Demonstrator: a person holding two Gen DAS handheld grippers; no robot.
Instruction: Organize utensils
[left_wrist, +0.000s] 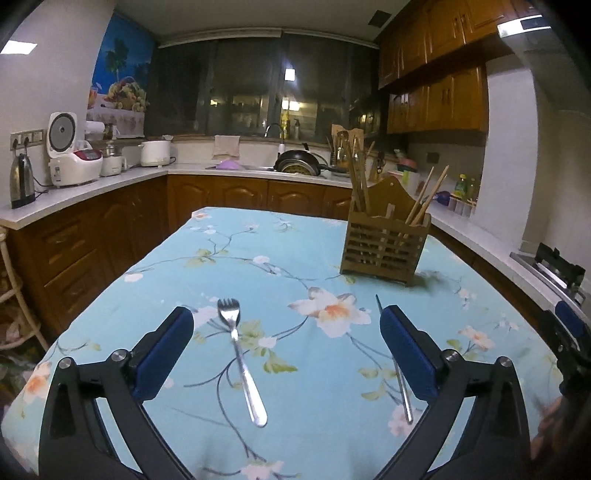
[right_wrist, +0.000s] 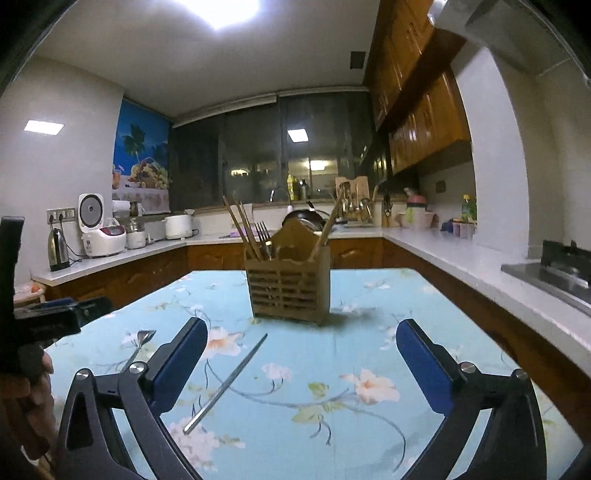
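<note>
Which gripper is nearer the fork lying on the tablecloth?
Left. The fork lies between the open fingers of the left gripper. The right gripper is off to its right, with the fork outside its left finger.

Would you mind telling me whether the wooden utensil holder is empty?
Not empty: the wooden utensil holder stands upright with chopsticks and a fork sticking out.

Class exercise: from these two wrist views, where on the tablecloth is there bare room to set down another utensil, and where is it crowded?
Free: the cloth left of the wooden holder, out to the table's far edge, and the patch between fork and metal chopstick. The near right part, in front of the right gripper, also looks bare. Crowded: the near strip where the left gripper straddles the fork.
</note>
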